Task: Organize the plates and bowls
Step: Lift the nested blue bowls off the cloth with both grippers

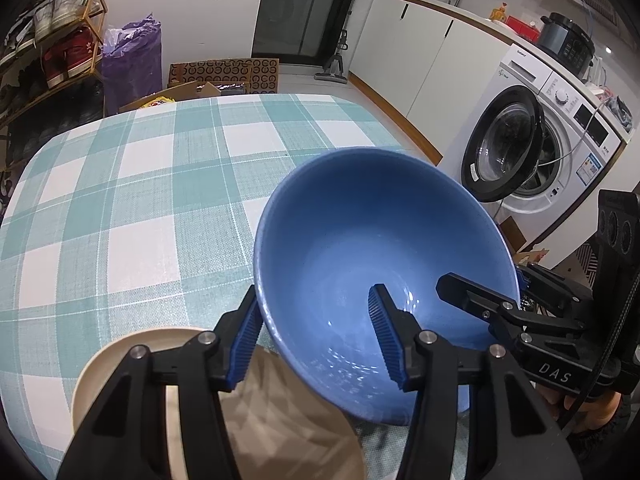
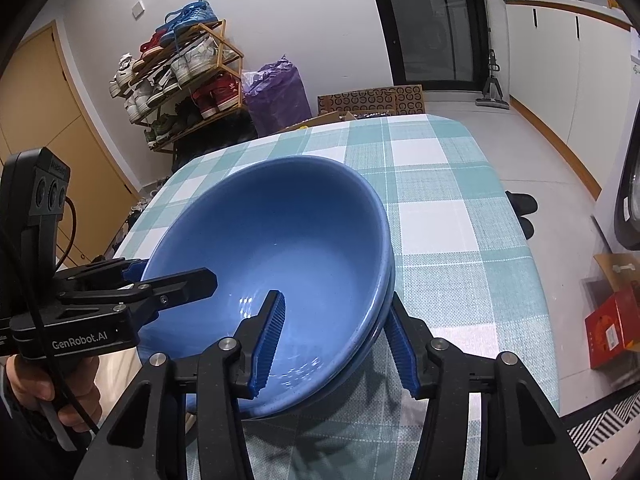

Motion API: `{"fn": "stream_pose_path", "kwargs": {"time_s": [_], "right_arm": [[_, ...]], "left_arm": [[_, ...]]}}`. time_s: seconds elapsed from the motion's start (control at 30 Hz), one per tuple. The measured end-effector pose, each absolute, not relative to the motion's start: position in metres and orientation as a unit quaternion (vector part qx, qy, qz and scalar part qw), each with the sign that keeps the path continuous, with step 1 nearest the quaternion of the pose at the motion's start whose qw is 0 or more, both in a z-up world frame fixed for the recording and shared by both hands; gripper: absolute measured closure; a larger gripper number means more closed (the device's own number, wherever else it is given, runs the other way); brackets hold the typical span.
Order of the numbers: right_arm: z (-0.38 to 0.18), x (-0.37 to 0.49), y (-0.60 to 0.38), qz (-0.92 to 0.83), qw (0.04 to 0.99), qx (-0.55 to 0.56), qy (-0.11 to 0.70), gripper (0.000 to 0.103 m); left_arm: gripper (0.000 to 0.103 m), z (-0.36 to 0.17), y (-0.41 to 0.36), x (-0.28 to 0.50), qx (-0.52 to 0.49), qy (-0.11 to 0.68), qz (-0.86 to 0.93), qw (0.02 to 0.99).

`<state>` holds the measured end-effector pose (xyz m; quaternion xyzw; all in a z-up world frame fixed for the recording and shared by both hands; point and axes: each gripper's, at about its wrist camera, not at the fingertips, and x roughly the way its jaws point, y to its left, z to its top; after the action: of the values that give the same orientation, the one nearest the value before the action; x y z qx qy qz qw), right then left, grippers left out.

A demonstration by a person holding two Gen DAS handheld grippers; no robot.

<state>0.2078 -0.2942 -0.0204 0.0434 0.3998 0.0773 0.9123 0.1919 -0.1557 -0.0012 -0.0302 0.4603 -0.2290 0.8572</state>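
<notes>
Blue bowl (image 1: 360,240): sits at the near part of the checked table (image 1: 120,200), towards its right edge, over a second blue bowl (image 2: 380,320) whose rim shows just beneath it.
Left tool (image 1: 316,336): straddles the near-left rim, one blue pad inside the bowl, one outside; jaws narrowed about the wall, though I cannot tell whether the pads press on it.
Right tool (image 2: 336,344): straddles the near-right rim of the stacked bowls the same way; grip equally unclear.
Beige plate (image 1: 120,360): on the table, near-left, just beside the bowl.
Hand (image 2: 36,384): wraps the left tool's handle.
</notes>
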Motion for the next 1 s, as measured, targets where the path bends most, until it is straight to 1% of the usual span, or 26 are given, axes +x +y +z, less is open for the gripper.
{"fn": "stream_pose_path", "kwargs": {"time_s": [0.4, 1.0], "right_arm": [[-0.017, 0.202, -0.298, 0.072, 0.914, 0.044, 0.397, 0.051], [0.003, 0.178, -0.293, 0.075, 0.921, 0.037, 0.38, 0.051]], "left_arm": [[0.05, 0.003, -0.158, 0.187, -0.034, 0.458, -0.232, 0.858], [0.05, 0.025, -0.15, 0.164, -0.036, 0.436, -0.227, 0.87]]}}
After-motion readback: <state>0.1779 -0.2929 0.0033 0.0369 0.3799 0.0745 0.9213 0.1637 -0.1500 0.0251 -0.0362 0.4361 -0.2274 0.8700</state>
